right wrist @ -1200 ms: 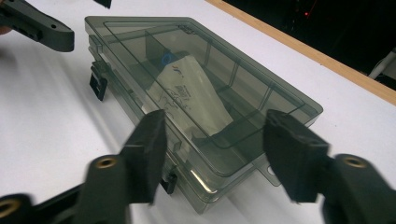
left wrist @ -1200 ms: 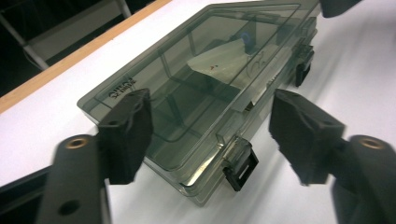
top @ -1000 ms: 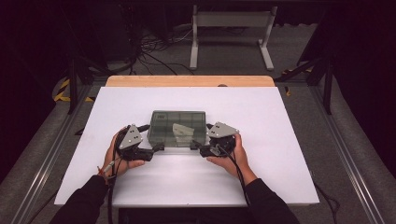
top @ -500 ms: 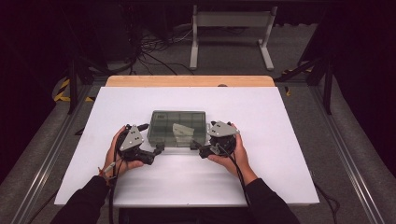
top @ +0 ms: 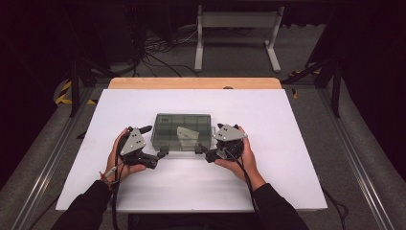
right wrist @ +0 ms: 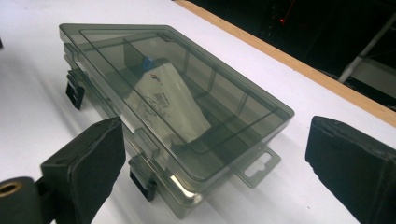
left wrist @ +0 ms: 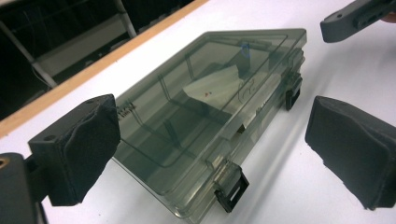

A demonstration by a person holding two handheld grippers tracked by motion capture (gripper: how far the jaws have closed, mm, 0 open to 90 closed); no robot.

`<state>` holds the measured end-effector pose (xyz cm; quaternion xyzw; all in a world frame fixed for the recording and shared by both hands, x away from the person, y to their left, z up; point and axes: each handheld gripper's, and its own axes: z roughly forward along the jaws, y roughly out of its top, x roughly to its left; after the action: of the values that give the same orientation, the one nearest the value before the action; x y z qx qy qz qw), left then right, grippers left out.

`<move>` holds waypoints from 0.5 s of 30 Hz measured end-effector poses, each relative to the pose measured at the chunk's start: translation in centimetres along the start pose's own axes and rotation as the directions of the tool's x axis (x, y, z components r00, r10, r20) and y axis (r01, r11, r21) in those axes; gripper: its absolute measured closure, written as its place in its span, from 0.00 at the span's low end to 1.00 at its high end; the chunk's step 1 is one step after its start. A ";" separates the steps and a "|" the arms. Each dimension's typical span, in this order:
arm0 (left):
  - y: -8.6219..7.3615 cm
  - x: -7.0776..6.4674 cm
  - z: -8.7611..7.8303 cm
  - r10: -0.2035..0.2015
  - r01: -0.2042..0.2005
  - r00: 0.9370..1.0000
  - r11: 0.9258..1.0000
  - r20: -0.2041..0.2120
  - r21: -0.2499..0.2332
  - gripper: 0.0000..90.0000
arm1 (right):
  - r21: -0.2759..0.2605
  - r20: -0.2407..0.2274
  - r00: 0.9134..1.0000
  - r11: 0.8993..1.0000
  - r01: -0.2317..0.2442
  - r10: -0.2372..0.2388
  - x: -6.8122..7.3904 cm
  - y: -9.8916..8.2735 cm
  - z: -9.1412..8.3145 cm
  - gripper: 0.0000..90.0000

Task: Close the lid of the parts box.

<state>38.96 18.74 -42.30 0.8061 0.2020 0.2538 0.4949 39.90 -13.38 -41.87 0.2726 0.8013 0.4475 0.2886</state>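
Surface white table [top: 287, 143], wood far edge | room dark | box [top: 182, 130] shut | both fingers spread, just widened

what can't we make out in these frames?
- Print on the white packet inside the compartment box: right gripper view, too small and dimmed by the tinted lid.
- Small blue item beside the packet: left gripper view, blurred through the lid.
- Whether the black latches are locked: too small in the high view, unclear close up.
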 end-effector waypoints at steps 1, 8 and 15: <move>0.1 0.0 -0.1 0.006 -0.006 1.000 1.000 -0.002 -0.002 0.04 | -0.004 0.001 1.000 1.000 -0.005 0.005 -0.1 0.0 -0.2 0.07; 0.5 -0.3 -0.8 0.019 -0.019 1.000 1.000 -0.009 -0.011 0.04 | -0.021 0.022 1.000 1.000 0.003 -0.003 -0.4 0.4 -1.4 0.07; 0.9 -0.9 -1.4 0.044 -0.045 0.999 0.999 -0.009 -0.021 0.04 | -0.020 0.028 0.999 1.000 0.024 -0.023 -0.4 0.3 -2.3 0.07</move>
<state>37.52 18.81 -41.16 0.8041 0.1836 0.2704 0.4966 38.63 -14.80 -40.54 0.2664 0.7958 0.4484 0.3076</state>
